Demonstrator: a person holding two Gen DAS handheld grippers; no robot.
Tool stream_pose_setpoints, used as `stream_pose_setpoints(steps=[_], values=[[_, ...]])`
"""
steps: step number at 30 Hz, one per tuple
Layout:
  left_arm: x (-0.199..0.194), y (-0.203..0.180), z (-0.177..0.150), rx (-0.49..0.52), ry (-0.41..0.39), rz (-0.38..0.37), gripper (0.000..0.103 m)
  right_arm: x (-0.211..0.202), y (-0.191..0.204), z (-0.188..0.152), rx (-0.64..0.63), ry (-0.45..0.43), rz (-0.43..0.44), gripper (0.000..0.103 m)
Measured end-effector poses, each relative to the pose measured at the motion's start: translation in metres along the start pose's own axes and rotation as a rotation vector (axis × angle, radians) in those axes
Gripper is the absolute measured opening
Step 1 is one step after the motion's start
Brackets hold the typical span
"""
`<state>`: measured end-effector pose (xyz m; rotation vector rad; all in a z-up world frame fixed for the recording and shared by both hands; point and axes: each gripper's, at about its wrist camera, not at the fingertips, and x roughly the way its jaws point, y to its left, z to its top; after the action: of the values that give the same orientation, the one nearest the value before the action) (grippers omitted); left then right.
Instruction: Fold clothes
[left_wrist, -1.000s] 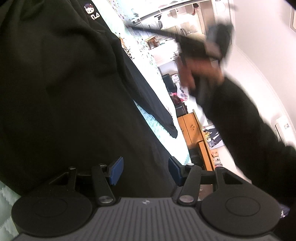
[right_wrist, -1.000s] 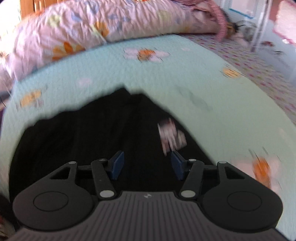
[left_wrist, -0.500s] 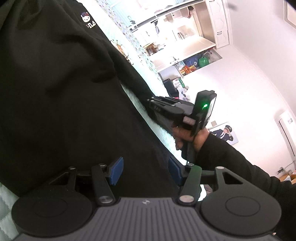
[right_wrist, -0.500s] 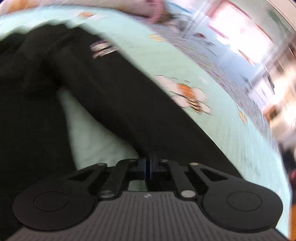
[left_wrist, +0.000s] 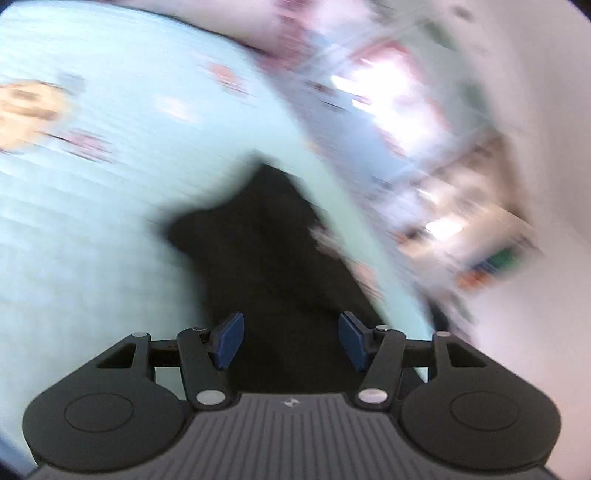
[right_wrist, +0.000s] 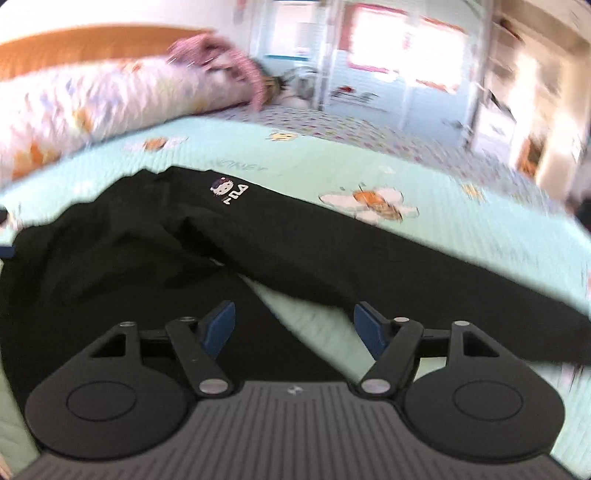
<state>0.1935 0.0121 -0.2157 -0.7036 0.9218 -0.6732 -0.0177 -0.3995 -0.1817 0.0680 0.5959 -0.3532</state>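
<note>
**Black trousers spread on a mint bedspread**

The right gripper (right_wrist: 293, 326) has its jaws spread wide and empty above black trousers (right_wrist: 295, 243), which lie flat on the bed's mint quilted bedspread (right_wrist: 461, 221) printed with bees. A small white cat logo (right_wrist: 228, 190) sits ahead of the jaws; one leg runs off to their right. Beyond lie a floral pillow (right_wrist: 96, 99), a wooden headboard (right_wrist: 74, 44) and a bright window (right_wrist: 399, 40). The left gripper (left_wrist: 291, 341) is also spread and empty, dark cloth between and ahead of its jaws; its view is badly blurred.
</note>
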Motion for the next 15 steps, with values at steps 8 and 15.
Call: stream_pose_setpoints(steps=[8,15], values=[[0.053,0.025,0.033,-0.158,0.005,-0.004,0.059,-0.004,-0.001,-0.032,0.283,0.083,0.003,0.074],[0.023,-0.001,0.019,-0.115,-0.156,0.020,0.014,-0.022,0.007,-0.037,0.331,0.077,0.055,0.074]])
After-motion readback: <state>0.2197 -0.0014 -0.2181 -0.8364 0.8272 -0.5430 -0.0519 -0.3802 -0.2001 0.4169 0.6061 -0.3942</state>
